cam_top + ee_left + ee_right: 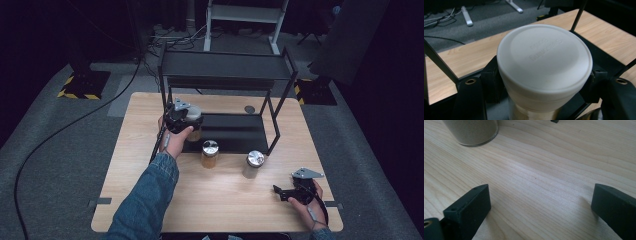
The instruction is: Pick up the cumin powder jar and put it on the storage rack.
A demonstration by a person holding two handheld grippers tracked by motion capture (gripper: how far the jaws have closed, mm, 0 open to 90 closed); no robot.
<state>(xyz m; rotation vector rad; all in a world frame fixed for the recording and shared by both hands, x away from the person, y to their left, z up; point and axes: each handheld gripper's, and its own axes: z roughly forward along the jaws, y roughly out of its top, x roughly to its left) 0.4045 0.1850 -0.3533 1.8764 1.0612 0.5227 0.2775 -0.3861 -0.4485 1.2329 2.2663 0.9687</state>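
Left tool (186, 119): clenched on the white-lidded jar (544, 67), jaws pressed against the collar just under the lid, one on each side. Held upright at the left front corner of the black rack (225, 75), over its lower shelf (235, 131); whether the base already rests on that shelf cannot be told.

Handling, as a judgement: glass body, rigid and smooth, with granular filling up to near the neck. Expected to be moderately heavy for its size and slippery on the bare wall. Breakable if dropped or knocked against the rack posts. Best hold: the band under the lid, where the lid's overhang stops the jar sliding down through the jaws. Avoid gripping the lid alone, which may turn or lift. Keep upright; set down gently and flat before letting go.

Right tool (537, 205): released, jaws wide apart, nothing between them, resting low over the table (150, 200) at its near right corner.

Farther out on the table: amber jar (209, 154) with metal lid, just in front of the shelf; pale-filled jar (253, 164) with metal lid, to its right, near the right tool.
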